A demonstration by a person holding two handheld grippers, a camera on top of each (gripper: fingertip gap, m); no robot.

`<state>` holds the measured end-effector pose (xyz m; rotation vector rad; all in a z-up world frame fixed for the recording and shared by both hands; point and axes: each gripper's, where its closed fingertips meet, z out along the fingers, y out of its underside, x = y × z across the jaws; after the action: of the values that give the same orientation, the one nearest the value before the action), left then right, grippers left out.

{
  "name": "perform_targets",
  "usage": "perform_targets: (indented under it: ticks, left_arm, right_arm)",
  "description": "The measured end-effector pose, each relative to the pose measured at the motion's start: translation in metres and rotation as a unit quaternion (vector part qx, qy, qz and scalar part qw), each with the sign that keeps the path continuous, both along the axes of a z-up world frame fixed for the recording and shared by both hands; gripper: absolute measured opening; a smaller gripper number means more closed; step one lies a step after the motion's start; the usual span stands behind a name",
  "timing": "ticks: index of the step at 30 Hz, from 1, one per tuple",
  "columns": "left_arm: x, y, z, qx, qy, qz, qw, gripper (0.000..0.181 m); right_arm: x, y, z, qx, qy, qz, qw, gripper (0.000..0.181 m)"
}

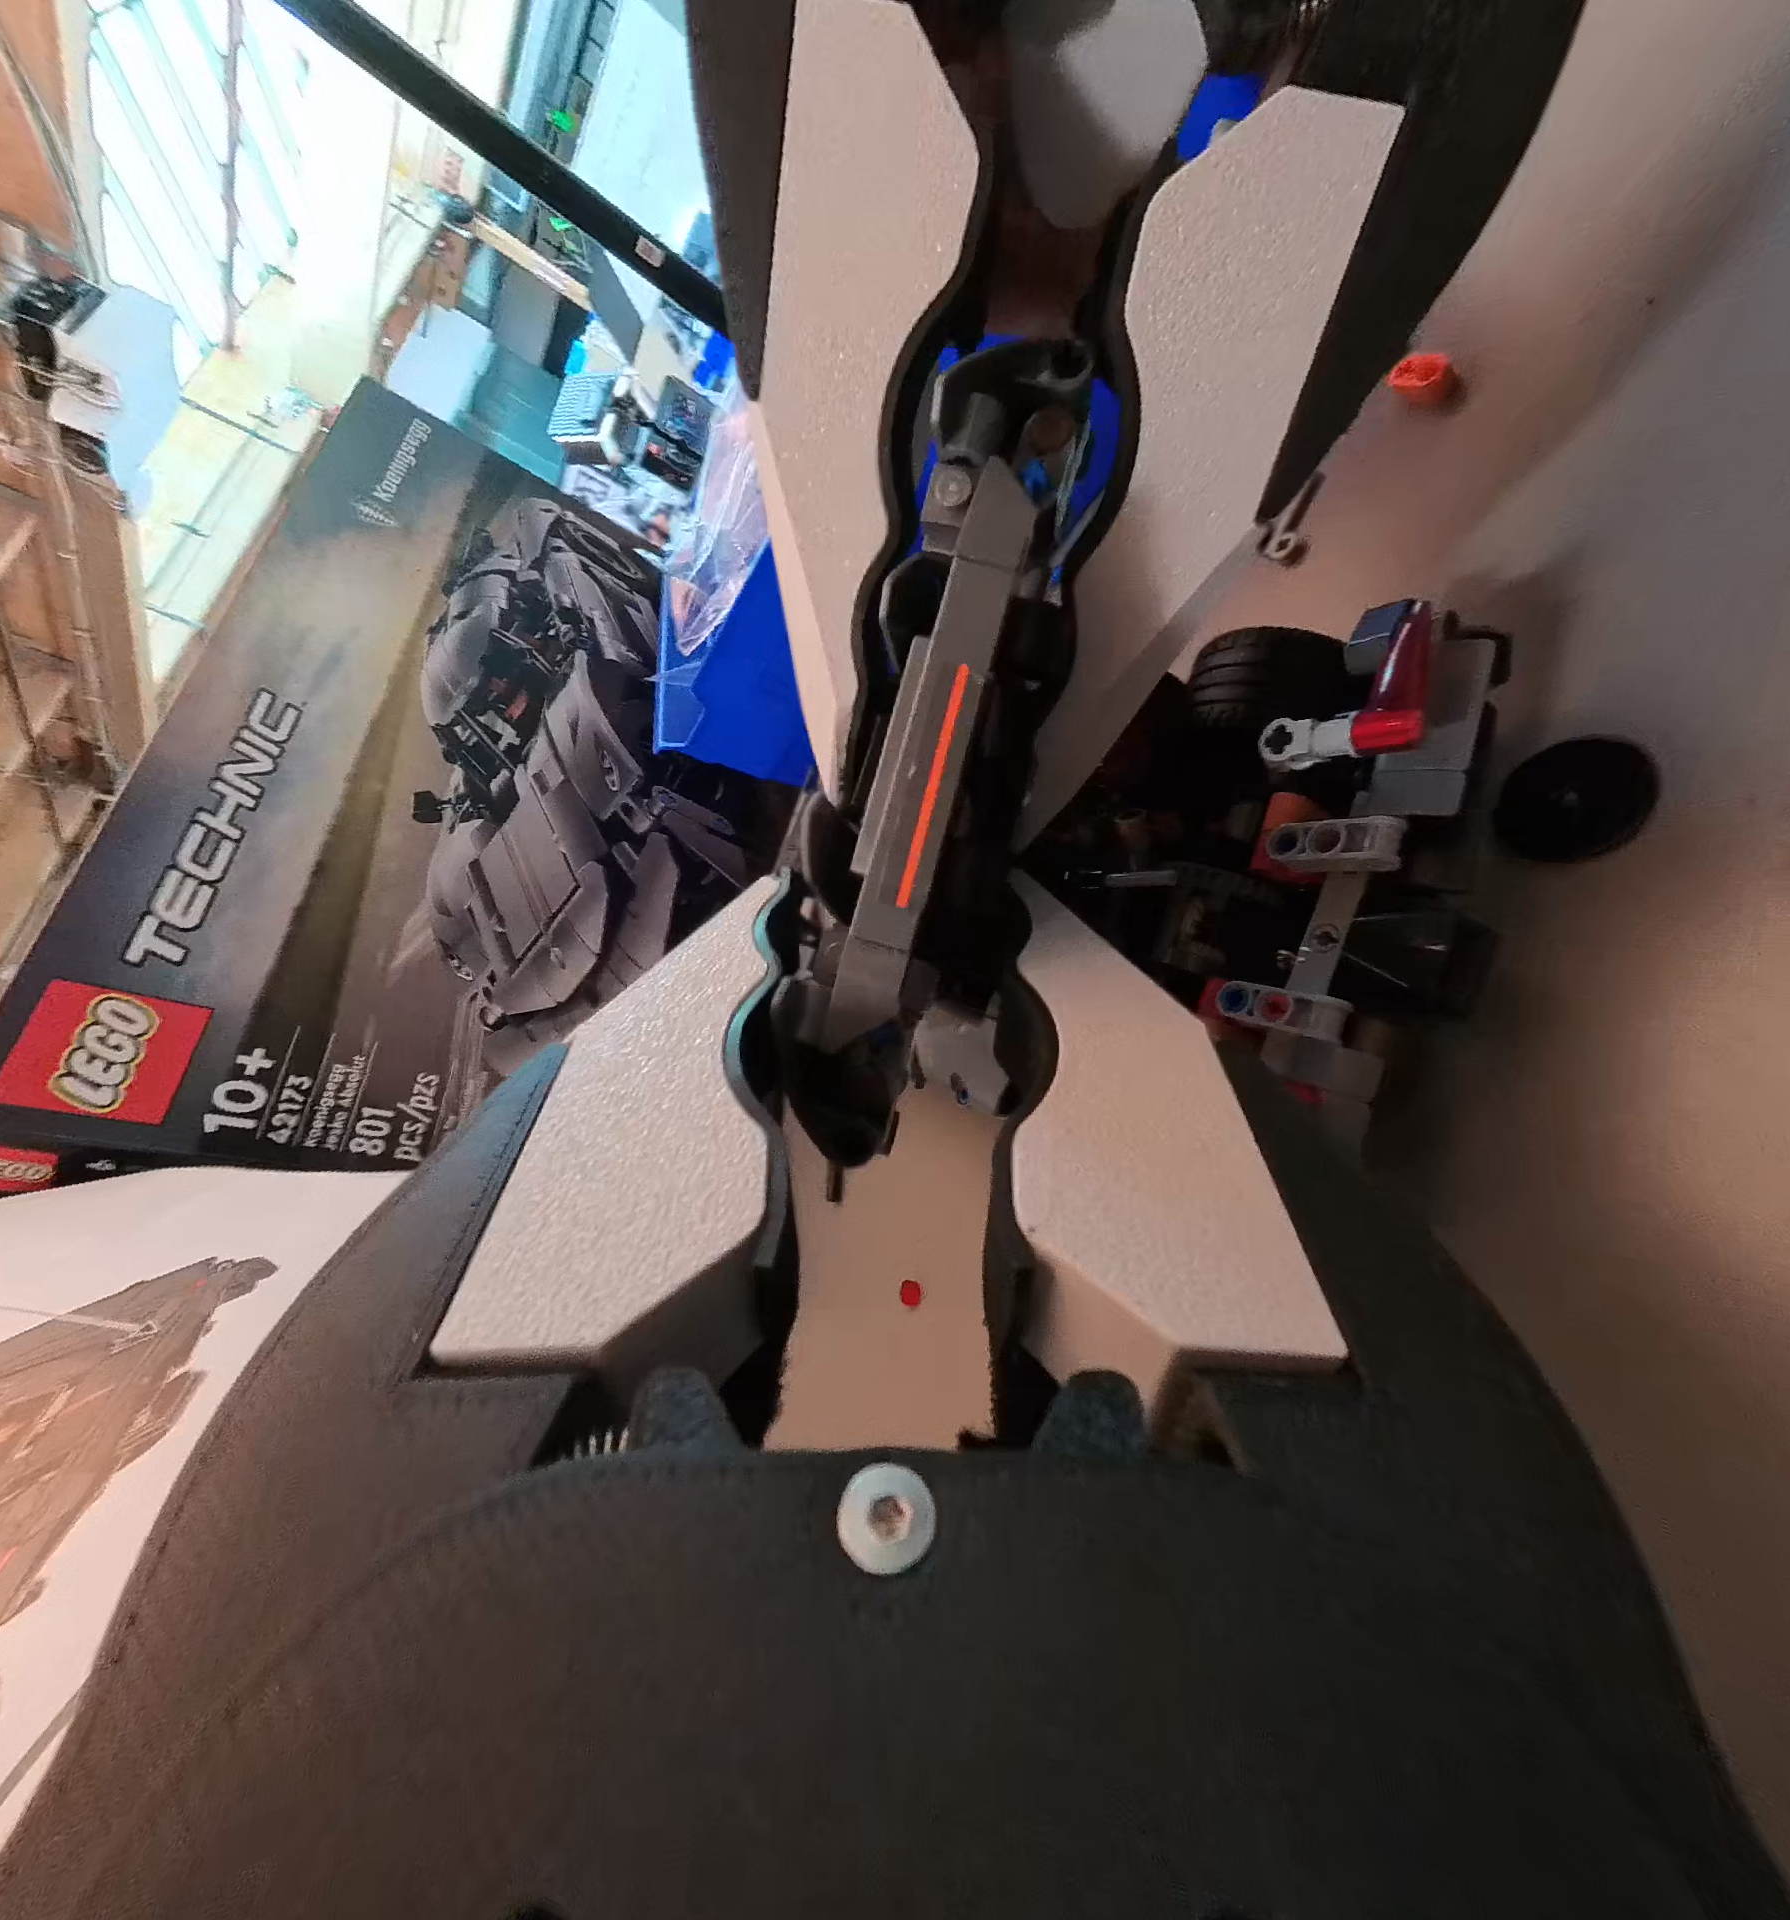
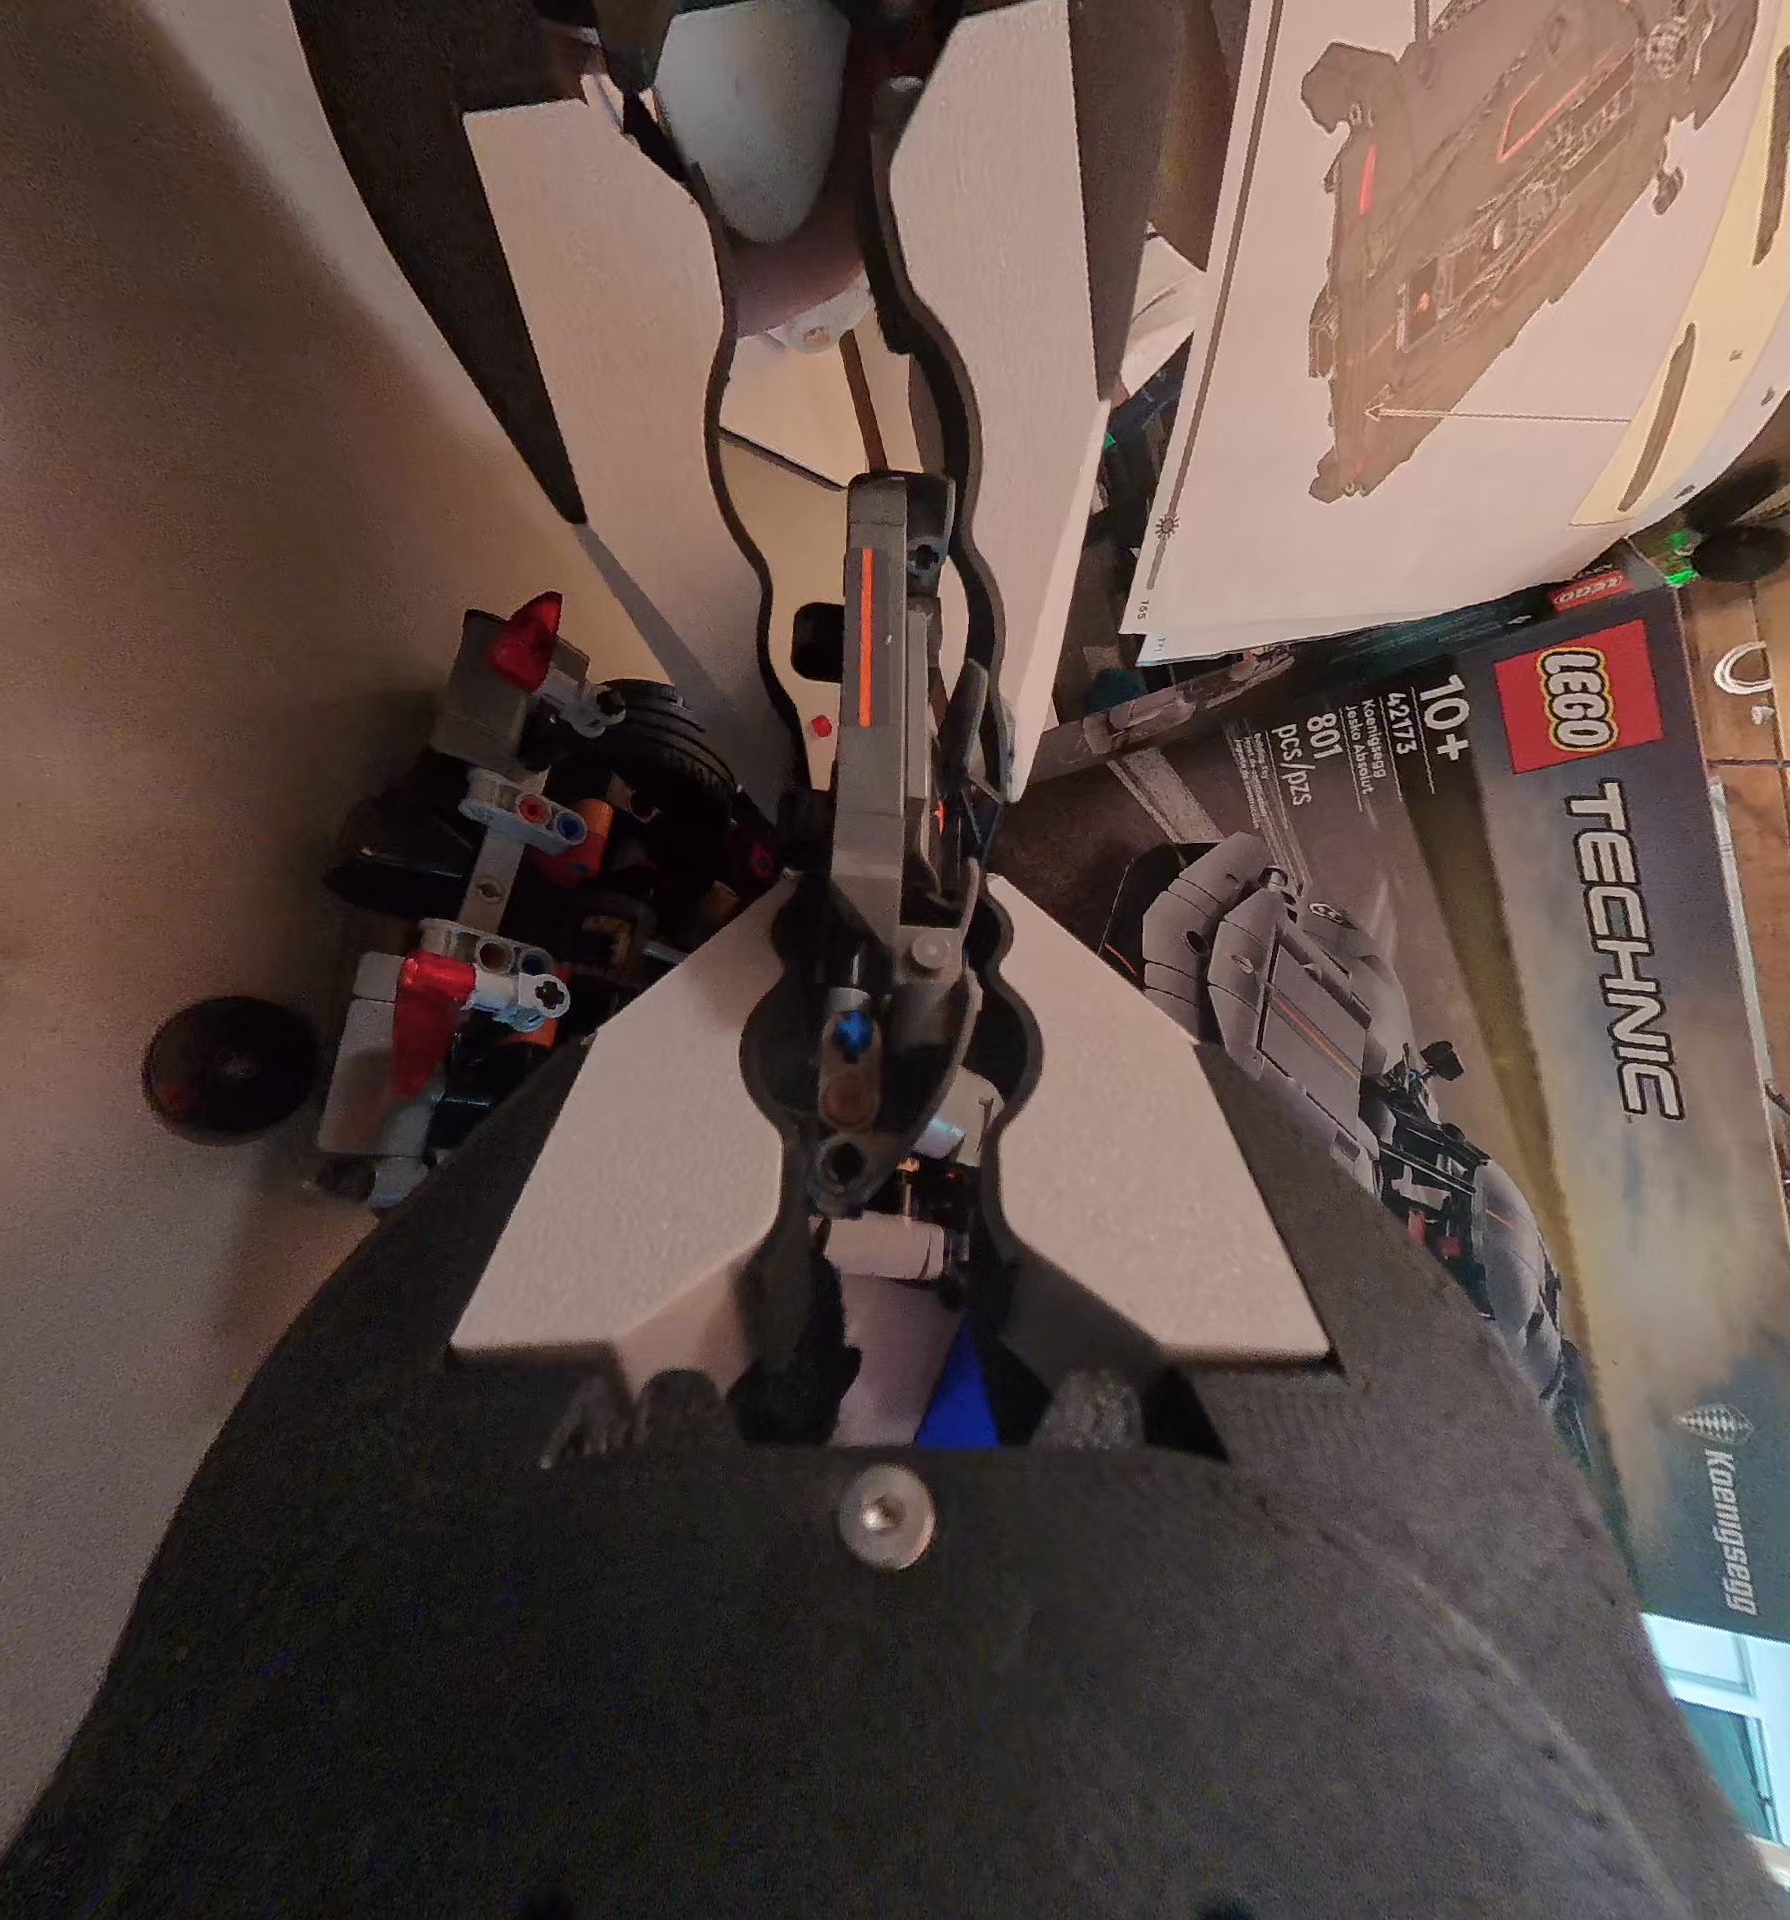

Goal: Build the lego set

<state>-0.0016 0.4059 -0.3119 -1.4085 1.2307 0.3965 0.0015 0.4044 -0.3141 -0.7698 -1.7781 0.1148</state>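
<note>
A long grey panel sub-assembly with an orange stripe (image 1: 927, 769) is held in the air between my two grippers, which face each other tip to tip. My left gripper (image 1: 896, 935) is shut on its near end. My right gripper (image 2: 891, 935) is shut on the other end, where a blue pin and round holes show on the sub-assembly (image 2: 870, 727). In the left wrist view the right gripper (image 1: 932, 665) comes in from the top. The partly built car (image 1: 1369, 831) with red tail pieces lies on the white table below, and also shows in the right wrist view (image 2: 517, 883).
A loose black wheel (image 1: 1575, 800) (image 2: 231, 1070) lies beside the car. A small orange piece (image 1: 1426, 376) sits on the table. The set's box (image 1: 299, 831) (image 2: 1442, 987), the open instruction booklet (image 2: 1493, 312) and a blue tray (image 1: 725, 675) are to one side. My two grippers' fingertips are within a few centimetres of each other. About 10 cm separates my right fingertips from the loose black wheel (image 2: 231, 1070). It turns up in the left wrist view (image 1: 1572, 789) as well.
</note>
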Motion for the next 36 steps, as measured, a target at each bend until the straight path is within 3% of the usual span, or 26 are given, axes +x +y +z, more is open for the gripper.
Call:
perform_targets:
  ticks: [9, 20, 23, 27, 33, 36]
  left_arm:
    - [-0.0029, -0.0084, 0.0073, 0.076, 0.052, 0.036, 0.995, 0.031]
    - [-0.0035, -0.0086, 0.0054, 0.092, 0.062, 0.042, 0.993, 0.029]
    - [-0.0027, -0.0090, 0.0053, 0.096, 0.063, 0.041, 0.993, 0.029]
    - [-0.0027, -0.0090, 0.0052, 0.099, 0.066, 0.043, 0.992, 0.028]
    - [-0.0024, -0.0086, 0.0064, 0.093, 0.051, 0.047, 0.993, 0.028]
    - [-0.0030, -0.0086, 0.0069, 0.096, 0.053, 0.048, 0.993, 0.028]
  right_arm:
    - [-0.0012, 0.0014, 0.0006, 0.006, 0.012, -0.009, 1.000, 0.029]
    - [-0.0001, 0.0030, 0.0009, 0.006, 0.017, -0.017, 1.000, 0.033]
    - [0.0020, 0.0066, 0.0043, -0.001, 0.023, -0.026, 0.999, 0.043]
    - [0.0021, 0.0054, 0.0004, 0.005, 0.019, -0.024, 1.000, 0.039]
    - [-0.0017, 0.0060, 0.0000, 0.026, 0.026, -0.038, 0.999, 0.051]
    - [-0.0045, 0.0069, -0.0016, 0.049, 0.027, -0.057, 0.997, 0.043]
